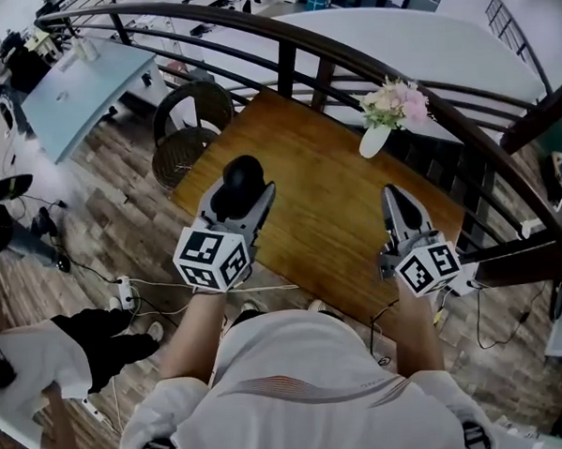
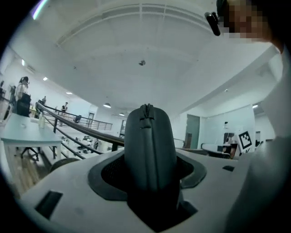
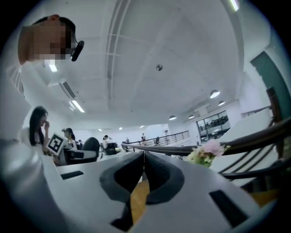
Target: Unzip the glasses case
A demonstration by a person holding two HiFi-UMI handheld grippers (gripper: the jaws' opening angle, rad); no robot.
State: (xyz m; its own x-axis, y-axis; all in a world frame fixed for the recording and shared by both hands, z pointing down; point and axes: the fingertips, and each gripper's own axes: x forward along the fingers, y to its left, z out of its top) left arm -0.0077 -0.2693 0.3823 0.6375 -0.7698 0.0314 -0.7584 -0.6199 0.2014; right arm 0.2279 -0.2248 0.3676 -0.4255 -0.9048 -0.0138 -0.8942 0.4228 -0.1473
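The lower end of the glasses case (image 1: 243, 177) sat buried between the clamping pads of the left gripper (image 2: 150, 175), contents unseen, above the table (image 1: 328, 226). At its three o'clock the right gripper (image 1: 393, 200) was closed, empty; the flower vase (image 1: 372, 141) stood at two.

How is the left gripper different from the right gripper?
The left gripper is clamped wide on the dark glasses case; the right gripper has its jaws pressed together, holding nothing. The left gripper shows at the wooden table's left side, the right gripper at its right. Both are white and carry a marker cube.
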